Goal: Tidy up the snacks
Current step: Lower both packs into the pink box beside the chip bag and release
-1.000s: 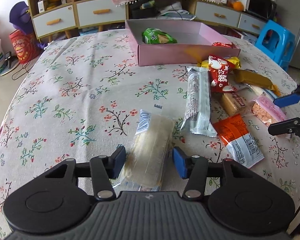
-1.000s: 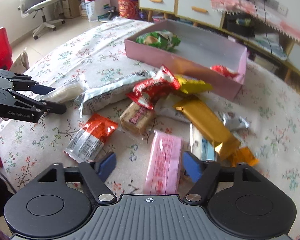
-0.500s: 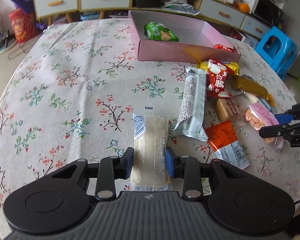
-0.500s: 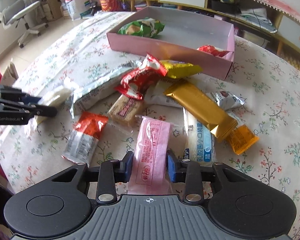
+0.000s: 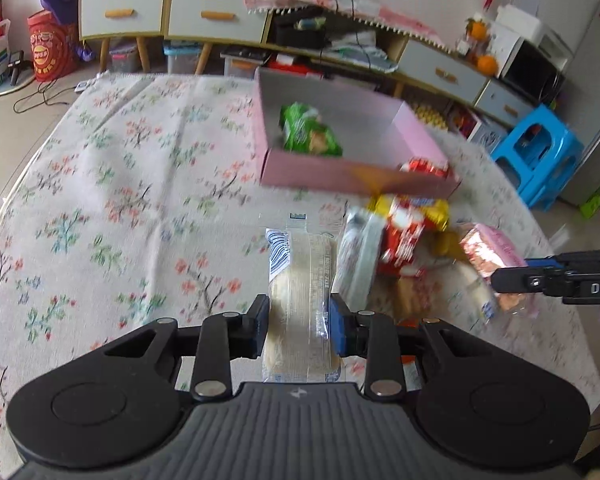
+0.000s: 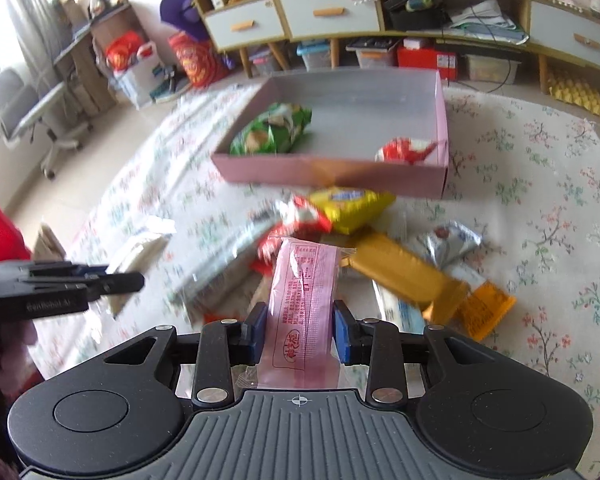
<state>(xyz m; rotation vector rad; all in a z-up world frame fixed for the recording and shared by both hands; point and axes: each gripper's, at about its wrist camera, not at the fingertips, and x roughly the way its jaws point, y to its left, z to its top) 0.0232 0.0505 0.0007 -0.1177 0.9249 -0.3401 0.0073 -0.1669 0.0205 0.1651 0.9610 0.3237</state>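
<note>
My left gripper (image 5: 299, 330) is shut on a pale cracker packet (image 5: 300, 280) and holds it above the floral tablecloth. My right gripper (image 6: 300, 334) is shut on a pink snack packet (image 6: 304, 296), lifted over the snack pile. A pink box (image 5: 340, 172) stands ahead on the table; it also shows in the right wrist view (image 6: 332, 172). It holds a green snack bag (image 6: 272, 130) and a red packet (image 6: 404, 150). The right gripper appears in the left wrist view (image 5: 556, 278), the left gripper in the right wrist view (image 6: 60, 286).
Loose snacks lie in front of the box: a yellow bag (image 6: 350, 206), a red bag (image 6: 300, 216), a gold bar (image 6: 408, 276), an orange packet (image 6: 484, 308), a silver packet (image 6: 454, 242). A blue stool (image 5: 540, 152) and cabinets (image 5: 160, 12) stand beyond the table.
Both grippers closed on their packets, then lifted them off the table and moved them toward the pink box.
</note>
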